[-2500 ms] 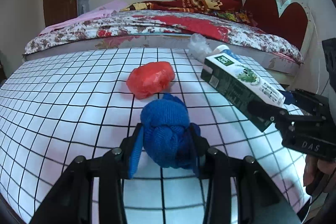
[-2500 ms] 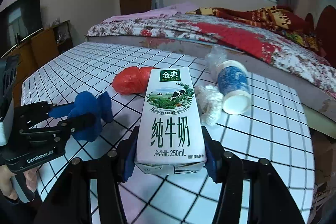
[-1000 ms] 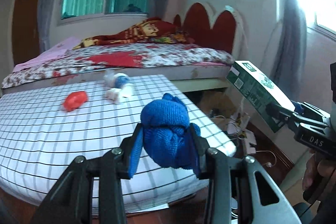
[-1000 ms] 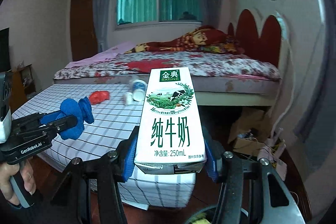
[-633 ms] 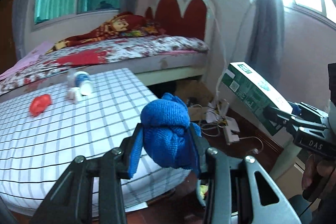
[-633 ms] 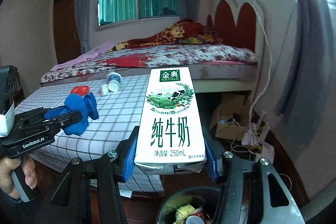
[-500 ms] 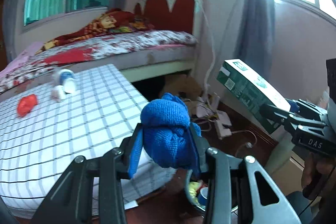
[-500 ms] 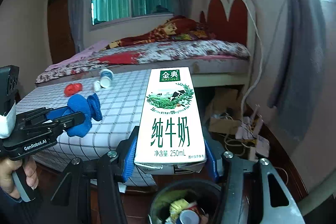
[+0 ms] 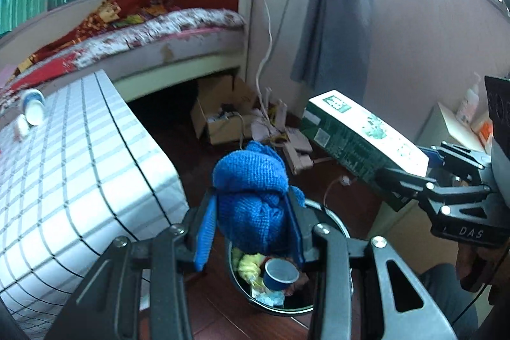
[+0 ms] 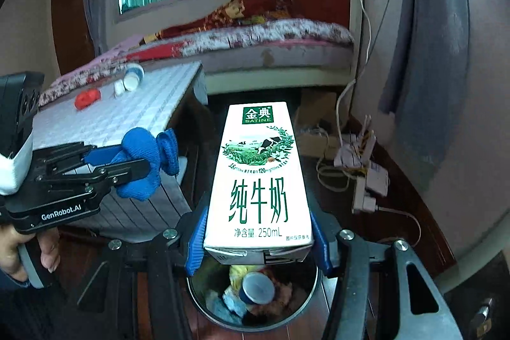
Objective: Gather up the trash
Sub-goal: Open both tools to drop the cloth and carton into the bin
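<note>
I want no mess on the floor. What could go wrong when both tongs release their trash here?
The milk carton may tip on the bin rim and fall outside. The blue cloth ball sits nearer the bin's edge, so it could miss. The bin already holds trash, so things might bounce out.

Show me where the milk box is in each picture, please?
Left wrist view: the milk carton is at the right, tilted, clamped in the right gripper.
Right wrist view: the milk carton is in the centre, front face showing, between the blue pads.
Shared landmark: the trash bin on the floor, seen low in both views, with a blue cup inside.
</note>
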Demonstrator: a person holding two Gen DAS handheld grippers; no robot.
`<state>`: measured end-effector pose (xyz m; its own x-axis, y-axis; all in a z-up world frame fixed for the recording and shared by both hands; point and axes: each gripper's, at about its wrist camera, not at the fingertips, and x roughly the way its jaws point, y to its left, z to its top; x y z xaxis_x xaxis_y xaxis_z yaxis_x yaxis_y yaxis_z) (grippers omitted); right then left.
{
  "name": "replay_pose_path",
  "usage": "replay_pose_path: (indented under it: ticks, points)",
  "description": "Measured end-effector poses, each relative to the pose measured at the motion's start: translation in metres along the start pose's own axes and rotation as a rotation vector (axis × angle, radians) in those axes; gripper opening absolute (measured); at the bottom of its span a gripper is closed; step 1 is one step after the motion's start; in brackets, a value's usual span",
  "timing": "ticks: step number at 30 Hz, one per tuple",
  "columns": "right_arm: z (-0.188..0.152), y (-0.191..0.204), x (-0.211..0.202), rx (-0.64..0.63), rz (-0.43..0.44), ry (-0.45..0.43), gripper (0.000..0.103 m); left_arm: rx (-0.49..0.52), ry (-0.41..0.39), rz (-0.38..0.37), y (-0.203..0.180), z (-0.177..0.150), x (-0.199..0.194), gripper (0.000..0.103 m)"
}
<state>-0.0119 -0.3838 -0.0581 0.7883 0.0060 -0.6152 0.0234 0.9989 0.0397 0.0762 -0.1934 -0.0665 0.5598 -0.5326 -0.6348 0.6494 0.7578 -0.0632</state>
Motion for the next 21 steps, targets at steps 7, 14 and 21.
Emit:
replay_pose_path:
  ticks: [7,14,21]
  points:
    - [-0.034,-0.009,0.039,0.001,0.032,0.129,0.056,0.014,0.117,-0.071,-0.008,-0.023,0.039,0.041]
    - [-0.063,-0.021,0.085,-0.023,0.017,0.285,0.097,-0.068,0.198,-0.106,-0.002,-0.047,0.066,0.094]
    - [-0.089,-0.043,0.101,0.072,-0.054,0.349,0.102,-0.103,0.246,0.042,0.015,-0.074,0.070,0.100]
